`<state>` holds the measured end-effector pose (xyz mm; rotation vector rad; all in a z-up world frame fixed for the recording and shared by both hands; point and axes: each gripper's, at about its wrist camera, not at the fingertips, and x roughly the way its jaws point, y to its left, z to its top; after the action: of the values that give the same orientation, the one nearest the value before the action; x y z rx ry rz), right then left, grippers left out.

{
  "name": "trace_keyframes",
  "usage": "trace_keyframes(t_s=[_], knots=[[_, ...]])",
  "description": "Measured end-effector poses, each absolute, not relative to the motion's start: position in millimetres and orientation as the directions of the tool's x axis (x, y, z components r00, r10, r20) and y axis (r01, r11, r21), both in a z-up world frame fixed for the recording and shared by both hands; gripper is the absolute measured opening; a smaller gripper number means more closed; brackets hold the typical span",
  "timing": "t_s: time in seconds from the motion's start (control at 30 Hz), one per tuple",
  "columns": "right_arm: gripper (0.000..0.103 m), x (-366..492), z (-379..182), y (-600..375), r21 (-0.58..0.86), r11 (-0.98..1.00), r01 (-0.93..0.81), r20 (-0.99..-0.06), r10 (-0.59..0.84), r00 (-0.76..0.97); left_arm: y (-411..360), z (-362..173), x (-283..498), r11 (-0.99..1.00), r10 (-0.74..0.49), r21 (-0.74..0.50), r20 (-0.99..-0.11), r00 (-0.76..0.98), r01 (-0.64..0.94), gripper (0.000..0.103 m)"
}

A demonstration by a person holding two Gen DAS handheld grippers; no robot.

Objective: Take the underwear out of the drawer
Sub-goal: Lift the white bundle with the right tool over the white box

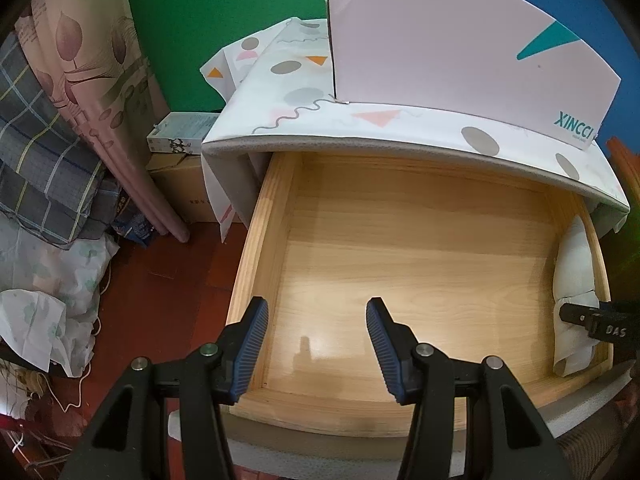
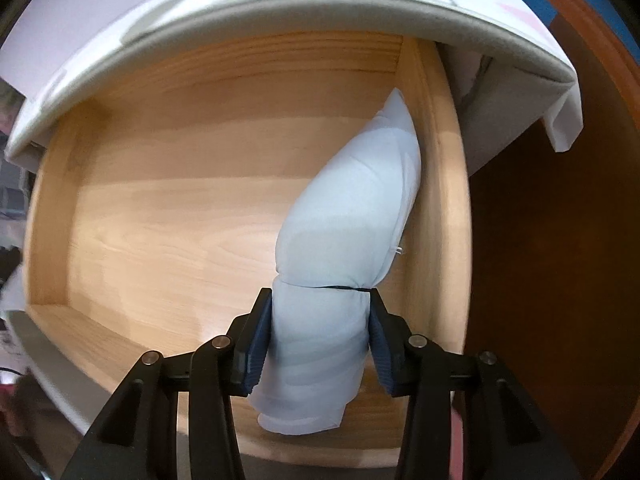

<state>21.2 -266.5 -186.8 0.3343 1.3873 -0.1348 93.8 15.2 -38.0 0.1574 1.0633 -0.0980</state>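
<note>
The light wooden drawer (image 1: pixel 420 248) is pulled out so the tools can reach inside. The only thing in it is the pale blue folded cloth underwear (image 2: pixel 352 216), a soft long roll that lies against the drawer's right side wall, near the front right corner. The right tool (image 2: pixel 318 340) points down from above and clamps the roll near its front end, so it can lift it out. Its blue pads (image 2: pixel 260 340) press the cloth on both sides and squeeze it thin. The left tool (image 1: pixel 318 352) hangs over the front left part of the drawer, partly spread, holding nothing and touching nothing.
</note>
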Motion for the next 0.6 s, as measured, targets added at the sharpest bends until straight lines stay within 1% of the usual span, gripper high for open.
trace_keyframes(t_s=[0.1, 0.2, 0.33, 0.53, 0.6], knots=[[0.041, 19, -173, -269, 0.208, 0.932, 0.297, -0.967, 0.151, 0.204, 16, -36, 93, 0.985, -0.015, 0.07, -0.872, 0.49, 0.156, 0.052], [0.041, 19, -159, -266, 0.226, 0.929, 0.293, -0.965, 0.173, 0.197, 17, -36, 93, 0.986, -0.017, 0.067, -0.872, 0.488, 0.155, 0.052], [0.041, 26, -148, -277, 0.335, 0.888, 0.317, -0.94, 0.294, 0.17, 18, -35, 93, 0.987, -0.023, 0.06, -0.871, 0.49, 0.152, 0.052], [0.04, 24, -123, -275, 0.359, 0.882, 0.306, -0.933, 0.335, 0.128, 19, -34, 91, 0.987, -0.036, 0.046, -0.869, 0.494, 0.153, 0.052], [0.04, 22, -113, -274, 0.349, 0.893, 0.284, -0.937, 0.328, 0.119, 21, -34, 91, 0.988, -0.041, 0.039, -0.868, 0.494, 0.15, 0.052]])
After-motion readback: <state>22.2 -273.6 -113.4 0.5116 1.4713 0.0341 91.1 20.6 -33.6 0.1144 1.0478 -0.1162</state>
